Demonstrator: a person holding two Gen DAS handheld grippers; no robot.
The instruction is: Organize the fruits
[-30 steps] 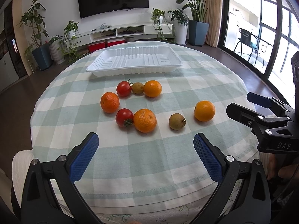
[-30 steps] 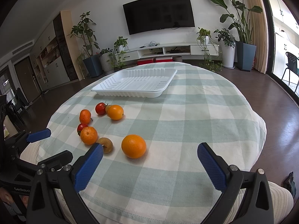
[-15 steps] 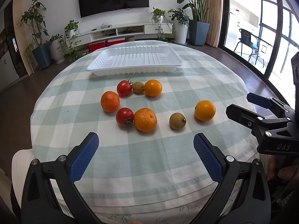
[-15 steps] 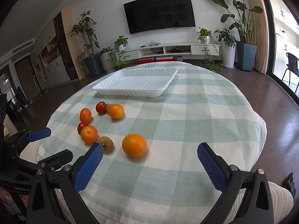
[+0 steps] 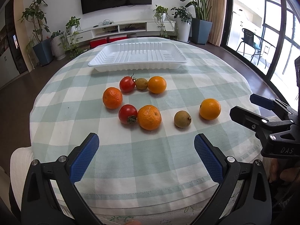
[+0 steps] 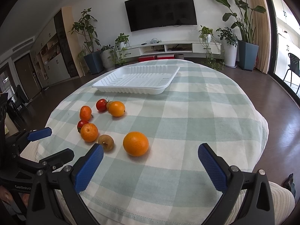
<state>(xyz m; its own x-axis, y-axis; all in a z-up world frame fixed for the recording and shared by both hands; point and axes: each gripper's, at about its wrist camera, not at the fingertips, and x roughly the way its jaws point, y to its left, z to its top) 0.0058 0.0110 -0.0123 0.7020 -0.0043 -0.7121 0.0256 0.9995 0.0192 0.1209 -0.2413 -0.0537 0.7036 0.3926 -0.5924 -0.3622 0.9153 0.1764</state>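
Two black plastic clamp-style tools. Left gripper [image 5: 145,157]: forked black arms, blue cross-hatched pads [image 5: 84,157], silver screw heads along the frame. Right gripper [image 6: 150,168]: same build, blue textured pads [image 6: 211,169], round silver rivets. White lettering "DAS" on one body, "GenRobot" on the other. Cream ribbed knit clothing [image 6: 281,204] behind.

A woven cloth [image 5: 168,159] in pale green and white checks covers the worktop, matt and faintly creased. The white tray [image 5: 137,56] looks like thin moulded plastic — ribbed, with a soft sheen. The tomatoes [image 5: 127,114] are smooth and glossy; the oranges [image 5: 149,117] are dimpled. The left tongs [image 5: 146,156] carry blue textured pads [image 5: 84,157] on matt black plastic arms with bright metal screws.
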